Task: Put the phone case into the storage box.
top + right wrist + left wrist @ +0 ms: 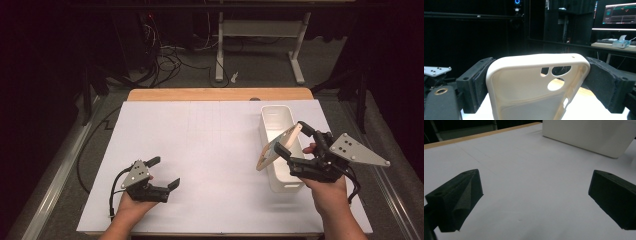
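The high view looks forward and down from above the near side of the white-covered wooden bench (pixel 210 150), taking in its whole top and the dark floor beyond. The left gripper view sits low and close over the bench (pixel 529 195), facing its far right, where the long white plastic bin (pixel 586 135) stands; the high view shares that bin (pixel 277 120). The right gripper view is raised, looking level into the dark room, very near a cream phone case (pixel 536 85), which the high view (pixel 275 147) also shows.
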The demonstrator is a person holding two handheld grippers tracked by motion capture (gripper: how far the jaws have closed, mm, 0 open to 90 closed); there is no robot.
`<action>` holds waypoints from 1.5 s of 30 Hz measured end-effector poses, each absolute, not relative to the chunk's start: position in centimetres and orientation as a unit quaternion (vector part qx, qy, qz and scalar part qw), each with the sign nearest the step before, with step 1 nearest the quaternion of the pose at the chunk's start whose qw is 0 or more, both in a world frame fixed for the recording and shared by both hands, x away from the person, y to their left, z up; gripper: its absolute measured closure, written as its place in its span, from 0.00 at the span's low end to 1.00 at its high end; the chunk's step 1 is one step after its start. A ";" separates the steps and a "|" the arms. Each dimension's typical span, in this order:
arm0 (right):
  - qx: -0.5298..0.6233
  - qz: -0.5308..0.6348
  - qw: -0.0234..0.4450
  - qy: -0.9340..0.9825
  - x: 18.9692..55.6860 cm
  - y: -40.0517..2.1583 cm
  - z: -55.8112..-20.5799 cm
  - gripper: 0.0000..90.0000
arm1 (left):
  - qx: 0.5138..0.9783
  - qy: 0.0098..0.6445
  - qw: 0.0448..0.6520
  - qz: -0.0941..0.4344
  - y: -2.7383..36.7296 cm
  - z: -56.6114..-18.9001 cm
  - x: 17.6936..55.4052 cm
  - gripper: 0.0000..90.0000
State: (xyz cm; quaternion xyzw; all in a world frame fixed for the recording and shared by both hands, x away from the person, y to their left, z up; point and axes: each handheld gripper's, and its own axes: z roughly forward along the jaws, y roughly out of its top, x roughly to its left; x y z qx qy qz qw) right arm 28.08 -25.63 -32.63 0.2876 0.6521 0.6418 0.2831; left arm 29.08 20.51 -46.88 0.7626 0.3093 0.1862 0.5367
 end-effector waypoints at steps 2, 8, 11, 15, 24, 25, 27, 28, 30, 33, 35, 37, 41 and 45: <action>0.289 0.642 0.288 0.649 28.0 -25.9 -32.4 0.14 | 0.762 0.310 0.537 0.186 20.5 -46.9 29.1 0.00; 0.300 0.639 0.304 0.639 28.0 -26.9 -32.1 0.14 | 0.762 0.309 0.538 0.187 20.5 -46.8 29.1 0.01; 0.308 0.633 0.318 0.635 28.0 -27.2 -32.1 0.14 | 0.761 0.310 0.538 0.187 20.6 -46.8 29.1 0.01; 0.317 0.630 0.328 0.629 28.2 -27.7 -32.3 0.14 | 0.761 0.310 0.538 0.187 20.6 -46.8 29.1 0.01; 0.333 0.619 0.351 0.619 28.5 -28.5 -32.6 0.14 | 0.761 0.310 0.539 0.188 20.6 -46.8 29.0 0.01; 0.334 0.618 0.354 0.617 28.6 -28.6 -32.6 0.14 | 0.761 0.309 0.538 0.188 20.6 -46.8 29.0 0.01; 0.336 0.618 0.358 0.615 28.5 -28.6 -32.6 0.14 | 0.761 0.308 0.538 0.188 20.5 -46.8 29.0 0.01; 0.337 0.617 0.359 0.613 28.5 -28.6 -32.5 0.14 | 0.761 0.309 0.539 0.189 20.5 -46.8 29.0 0.01; 0.341 0.612 0.367 0.611 28.6 -28.4 -32.5 0.14 | 0.762 0.309 0.537 0.190 20.5 -46.8 29.1 0.01; 0.345 0.604 0.376 0.612 28.8 -28.1 -32.4 0.14 | 0.762 0.310 0.536 0.190 20.6 -46.8 29.1 0.01; 0.348 0.598 0.382 0.613 29.0 -27.8 -32.3 0.14 | 0.761 0.310 0.537 0.190 20.7 -46.8 29.1 0.01; 0.354 0.594 0.384 0.612 29.2 -27.6 -32.4 0.14 | 0.761 0.309 0.538 0.189 20.7 -46.8 29.1 0.01; 0.364 0.587 0.387 0.611 29.8 -27.3 -32.4 0.14 | 0.761 0.306 0.540 0.189 20.7 -46.8 29.1 0.01; 0.367 0.573 0.398 0.616 30.5 -26.8 -32.4 0.14 | 0.762 0.304 0.540 0.189 20.7 -46.8 29.1 0.01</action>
